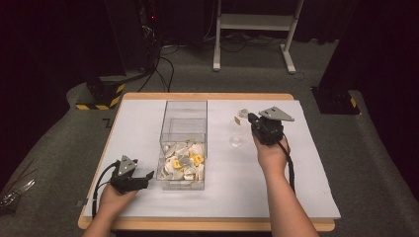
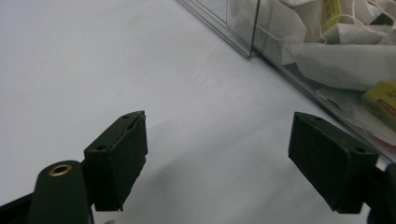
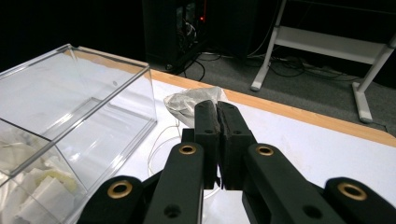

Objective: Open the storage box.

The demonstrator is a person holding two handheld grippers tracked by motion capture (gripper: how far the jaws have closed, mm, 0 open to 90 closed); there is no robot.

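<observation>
The worktop (image 1: 276, 163) carries a clear box (image 1: 184, 143) at its centre, its near compartment full of tea bags (image 1: 185, 163), the far one bare. At two o'clock from the box stands a clear glass (image 1: 236, 136). The right tongs (image 1: 253, 118) are clamped tight on a tea bag (image 3: 191, 102), which hangs above the glass with its string (image 3: 161, 140) trailing down. The left tongs (image 2: 238, 163) rest wide and empty at eight o'clock from the box. To do this well, I judge the bag should be centred over the glass mouth, lowered until inside, then released, with the string kept clear of the rim.
</observation>
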